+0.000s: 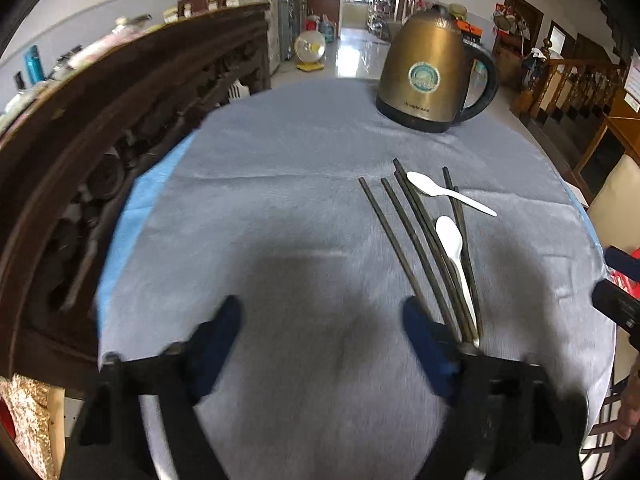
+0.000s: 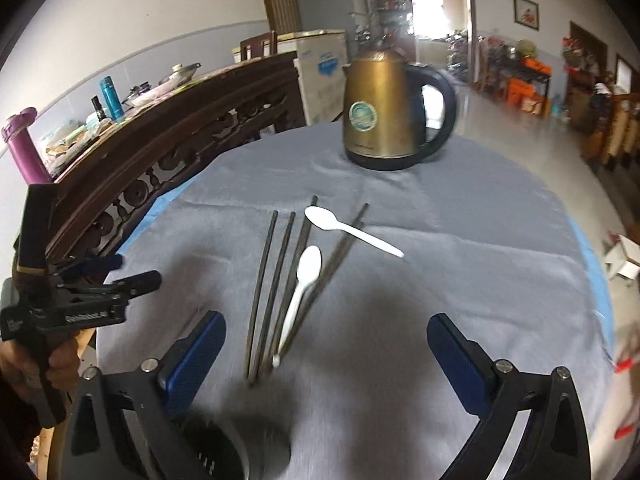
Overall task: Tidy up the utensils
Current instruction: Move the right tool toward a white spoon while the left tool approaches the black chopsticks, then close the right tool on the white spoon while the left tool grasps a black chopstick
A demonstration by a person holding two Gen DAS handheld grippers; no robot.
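Note:
Several dark chopsticks (image 1: 396,248) (image 2: 265,280) lie fanned out on the grey-blue cloth (image 1: 260,200), with two white plastic spoons among them. One spoon (image 1: 424,184) (image 2: 320,216) lies crosswise at the far end. The other spoon (image 1: 450,236) (image 2: 310,264) lies along the sticks. My left gripper (image 1: 322,332) (image 2: 136,269) is open over bare cloth, its right finger beside the sticks' near ends. My right gripper (image 2: 326,360) (image 1: 612,280) is open above the sticks' near ends, touching nothing.
A bronze electric kettle (image 1: 424,72) (image 2: 380,112) stands at the far side of the round table. A carved dark wooden bench back (image 1: 120,120) runs along the left. A dark round container (image 2: 240,452) sits under my right gripper.

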